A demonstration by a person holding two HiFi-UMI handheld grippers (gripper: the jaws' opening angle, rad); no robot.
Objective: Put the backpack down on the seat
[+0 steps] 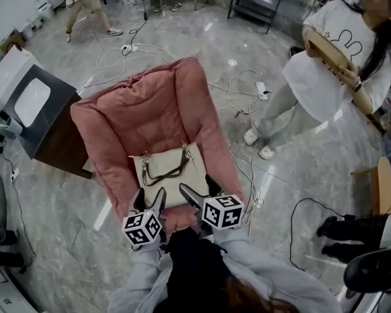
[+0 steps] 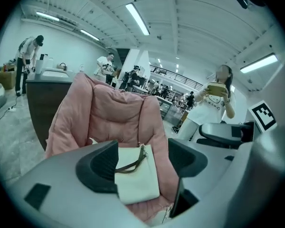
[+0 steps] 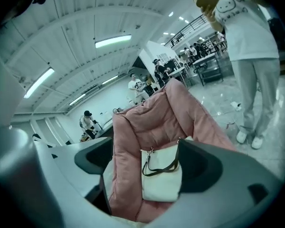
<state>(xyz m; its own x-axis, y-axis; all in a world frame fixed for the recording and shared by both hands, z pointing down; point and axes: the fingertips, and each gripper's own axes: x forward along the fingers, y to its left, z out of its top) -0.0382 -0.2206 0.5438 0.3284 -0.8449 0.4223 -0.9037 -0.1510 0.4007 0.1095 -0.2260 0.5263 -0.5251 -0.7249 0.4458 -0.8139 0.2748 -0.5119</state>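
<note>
A dark cabinet (image 1: 52,132) stands just beside the pink chair (image 1: 150,103), at its nine o'clock. The left claw (image 1: 150,199) hangs released at the backpack's seven o'clock, gripping nothing. The cream backpack (image 1: 164,173) lies flat on the seat with its strap on top and nothing holding it, so the put-down looks done. The right claw (image 1: 199,189), at its five o'clock, is also released and empty. Loose cables (image 1: 241,100) trail over the floor at the chair's two o'clock, and a standing person (image 1: 326,70) at three o'clock is well clear, blocking nothing
</note>
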